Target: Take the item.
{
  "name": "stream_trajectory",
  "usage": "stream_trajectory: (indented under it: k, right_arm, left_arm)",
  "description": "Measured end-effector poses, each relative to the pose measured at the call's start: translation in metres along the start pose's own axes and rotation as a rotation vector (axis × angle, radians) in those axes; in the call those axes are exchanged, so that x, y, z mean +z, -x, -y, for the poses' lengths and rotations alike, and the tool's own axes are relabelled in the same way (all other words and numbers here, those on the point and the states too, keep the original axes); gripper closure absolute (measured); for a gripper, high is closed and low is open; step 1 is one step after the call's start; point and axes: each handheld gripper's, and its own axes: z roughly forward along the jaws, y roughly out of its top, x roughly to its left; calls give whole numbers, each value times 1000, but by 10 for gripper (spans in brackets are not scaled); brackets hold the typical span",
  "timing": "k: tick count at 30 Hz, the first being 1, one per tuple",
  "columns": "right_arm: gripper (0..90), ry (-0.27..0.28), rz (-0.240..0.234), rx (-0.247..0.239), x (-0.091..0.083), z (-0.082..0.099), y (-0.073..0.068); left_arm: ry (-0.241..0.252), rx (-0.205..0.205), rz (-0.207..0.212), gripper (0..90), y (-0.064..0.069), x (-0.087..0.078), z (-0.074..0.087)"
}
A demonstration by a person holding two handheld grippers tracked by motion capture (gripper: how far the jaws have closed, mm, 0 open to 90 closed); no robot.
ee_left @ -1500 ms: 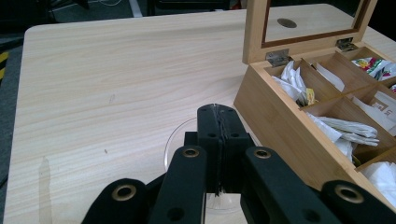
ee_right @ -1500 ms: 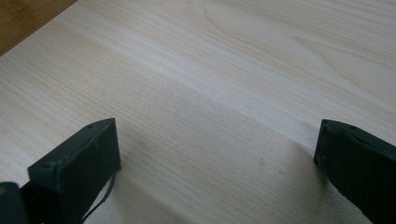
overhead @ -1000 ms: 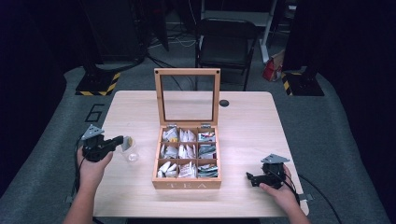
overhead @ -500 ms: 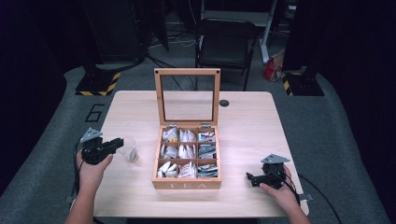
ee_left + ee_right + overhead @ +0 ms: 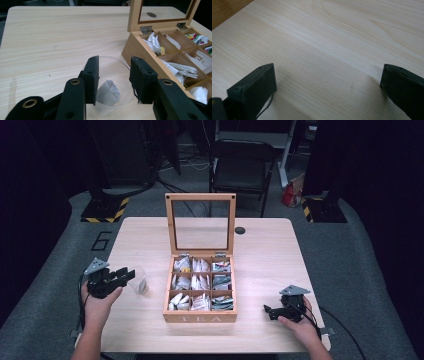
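- On the light wooden table [image 5: 260, 245] in the high view stands one wooden tea box [image 5: 200, 292], its glass-paned lid [image 5: 200, 224] upright; inside are nine compartments in three rows of three, all holding tea bags. One clear plastic cup [image 5: 139, 281] stands just left of the box. Two hand-held grippers show: the left hand-held gripper [image 5: 126, 275], held at the table's left edge, points at the cup, and the right hand-held gripper [image 5: 266, 310] rests low near the front right corner, well apart from the box. One black chair [image 5: 242, 166] stands behind the table.
- In the left gripper view, the left hand-held gripper [image 5: 113, 80] has its two black jaws a moderate gap apart, holding nothing; the cup [image 5: 110, 100] sits right beyond and below them, with one tea bag [image 5: 108, 93] lying inside it. The open box [image 5: 160, 57] stands just to the right of the cup.
- In the right gripper view, the right hand-held gripper [image 5: 328, 83] has its two jaws spread wide over bare table [image 5: 332, 45], gripping nothing.
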Motion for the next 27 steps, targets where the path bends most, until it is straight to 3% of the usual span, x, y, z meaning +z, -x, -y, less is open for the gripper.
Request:
stream_trajectory:
  k: [8,27]
  right_arm:
    - [0,0,0,0,0,0,0]
    - [0,0,0,0,0,0,0]
  left_arm:
    - [17,20,13,558,8,-4,-4]
    - [-15,87,49,522,33,1,1]
